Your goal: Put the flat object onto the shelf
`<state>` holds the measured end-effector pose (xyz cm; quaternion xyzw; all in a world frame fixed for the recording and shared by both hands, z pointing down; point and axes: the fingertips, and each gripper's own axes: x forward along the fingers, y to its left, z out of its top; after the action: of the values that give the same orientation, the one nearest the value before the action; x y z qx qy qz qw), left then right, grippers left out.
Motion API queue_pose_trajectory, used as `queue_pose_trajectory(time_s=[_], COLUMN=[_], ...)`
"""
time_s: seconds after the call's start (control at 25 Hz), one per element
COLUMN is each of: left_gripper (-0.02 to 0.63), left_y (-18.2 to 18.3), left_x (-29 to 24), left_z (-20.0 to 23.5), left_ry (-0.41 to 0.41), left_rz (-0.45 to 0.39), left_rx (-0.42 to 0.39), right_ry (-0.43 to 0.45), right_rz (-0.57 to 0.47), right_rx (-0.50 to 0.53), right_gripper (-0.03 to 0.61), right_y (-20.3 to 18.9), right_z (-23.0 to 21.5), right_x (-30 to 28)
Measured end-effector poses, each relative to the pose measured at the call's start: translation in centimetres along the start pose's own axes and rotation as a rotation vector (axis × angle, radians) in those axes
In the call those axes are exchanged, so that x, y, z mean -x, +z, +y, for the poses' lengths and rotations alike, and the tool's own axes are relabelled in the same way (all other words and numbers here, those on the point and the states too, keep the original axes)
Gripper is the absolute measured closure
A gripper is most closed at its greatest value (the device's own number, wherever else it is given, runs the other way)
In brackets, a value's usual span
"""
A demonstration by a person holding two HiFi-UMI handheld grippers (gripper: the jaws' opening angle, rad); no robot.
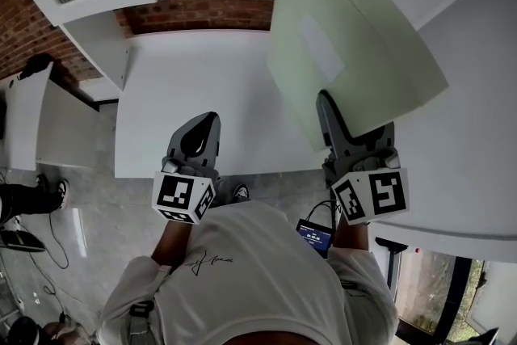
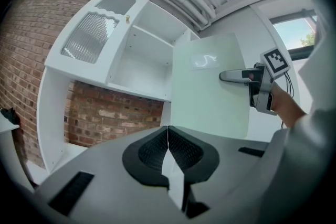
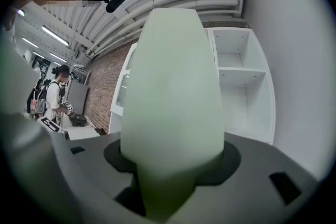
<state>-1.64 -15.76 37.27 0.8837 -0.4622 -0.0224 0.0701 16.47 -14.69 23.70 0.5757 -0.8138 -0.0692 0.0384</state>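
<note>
A person in a white shirt (image 1: 242, 271) stands at a white counter (image 1: 194, 85), a hand-held gripper in each hand. The right hand-held gripper (image 1: 331, 115) is clamped on the lower edge of a pale green board (image 1: 347, 28) — the flat object — and holds it on edge, apparently raised off the counter and leaning toward the white shelf unit (image 3: 242, 68) ahead. Gripped low and by one edge, the board seems to be carried so that its free end can lead into an open bay; it is not yet on any shelf. The left hand-held gripper (image 1: 202, 133) hovers empty over the counter's near edge, jaws pressed together — apparently kept aside, out of the board's way. So wide a panel could twist in so narrow a grip.
</note>
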Motion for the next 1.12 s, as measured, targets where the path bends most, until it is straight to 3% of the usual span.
queue_pose_trajectory(time_s=[0.36, 1.12], left_gripper=[0.6, 0.6], left_y=[-0.2, 0.2], left_x=[-0.3, -1.0], left_z=[0.1, 0.1], left_ry=[-0.033, -0.035], left_rz=[0.003, -0.009], left_rx=[0.038, 0.036], right_ry=[-0.016, -0.09], right_rz=[-0.023, -0.131], right_rx=[0.033, 0.131], right_gripper=[0.308, 0.322], right_y=[1.9, 7.1], right_z=[-1.0, -4.9], right_x=[-1.4, -2.5])
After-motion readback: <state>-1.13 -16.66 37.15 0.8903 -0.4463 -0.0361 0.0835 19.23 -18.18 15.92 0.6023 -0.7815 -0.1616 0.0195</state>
